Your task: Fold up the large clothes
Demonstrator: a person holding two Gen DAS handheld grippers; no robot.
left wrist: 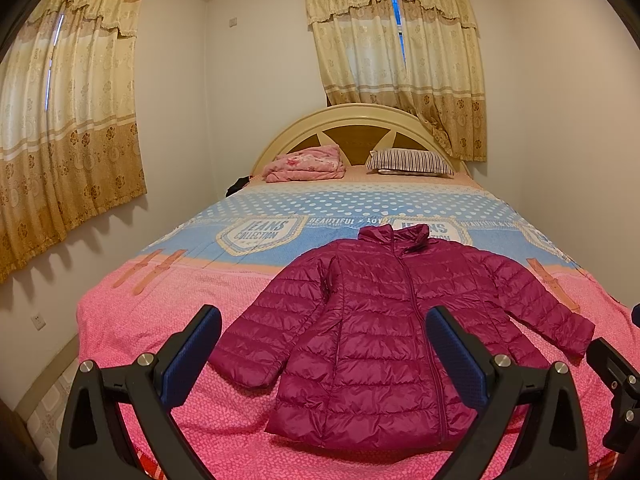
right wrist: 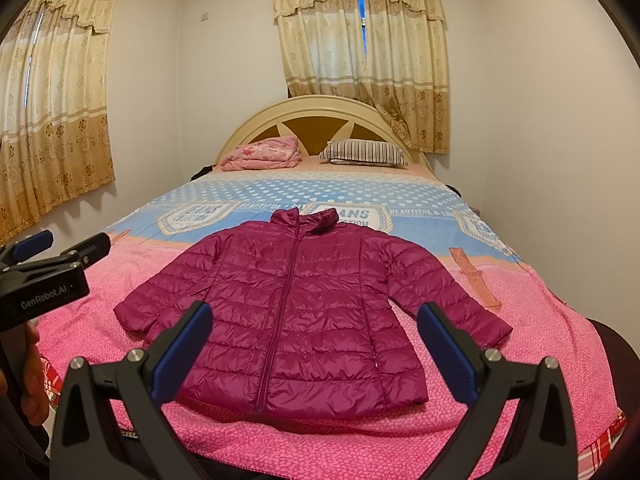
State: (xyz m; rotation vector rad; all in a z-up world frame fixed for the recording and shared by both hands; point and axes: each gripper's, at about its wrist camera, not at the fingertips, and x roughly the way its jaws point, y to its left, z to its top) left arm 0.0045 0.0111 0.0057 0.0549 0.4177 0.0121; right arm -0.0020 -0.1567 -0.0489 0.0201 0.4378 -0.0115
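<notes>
Bedroom setting, curtains drawn, and the bed's pink patterned cover serves as the folding surface. Spread flat on it, zipped, collar toward the headboard and sleeves angled out, lies the magenta puffer jacket, laid out ready for folding, I'd say. Left gripper and right gripper both hover at the near hem, fingers spread wide, holding nothing.

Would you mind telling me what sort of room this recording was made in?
Most likely a home bedroom: a made bed with an arched headboard, a striped pillow at its head, and curtained windows. A magenta puffer jacket lies spread flat on the bedspread.
</notes>
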